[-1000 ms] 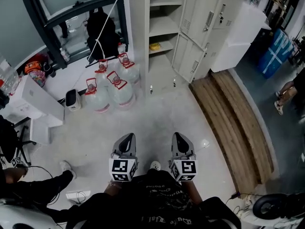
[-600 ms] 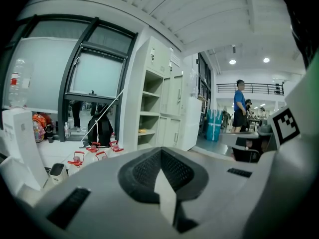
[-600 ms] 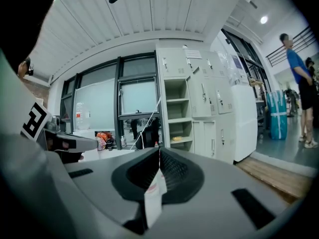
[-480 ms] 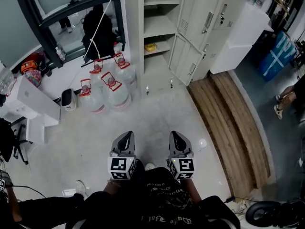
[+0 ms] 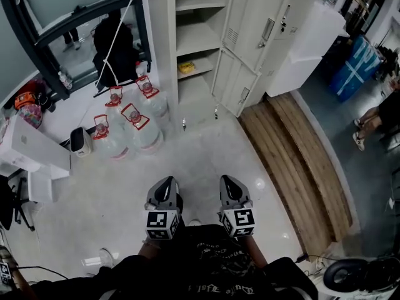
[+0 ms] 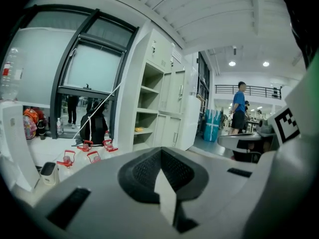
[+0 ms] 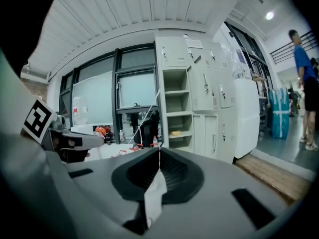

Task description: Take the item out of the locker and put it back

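Nearest, at the person's waist, the left gripper [image 5: 165, 184] and right gripper [image 5: 225, 182] point forward side by side over bare floor [image 5: 206, 145]. Each gripper view shows its jaws pressed together with nothing between them. The person's dark shirt cuts off both arms.

Further out on the left lie water jugs [image 5: 134, 127] with red handles. At least four can be counted, but they overlap, so the number is not certain. Beside them stand one small dark device [image 5: 77, 141] and one white box [image 5: 32, 150], partly cut off by the edge. On the right, one wooden platform [image 5: 294, 161] runs along the floor.

Beyond stands the locker [image 5: 190, 36]. Its open column shows three shelves above a bottom compartment. The yellow item [image 5: 186, 67] lies alone on the lowest shelf, well apart from both grippers. It is too small for its kind to be made out. The other shelves look bare. To the right of the column are two shut doors [image 5: 261, 27], one above the other, and the top of the locker is out of frame.

A black bag [image 5: 112, 49] hangs by the window left of the locker. Far right are a blue bin [image 5: 353, 74] and a person's legs [image 5: 374, 122], with the body cut off.
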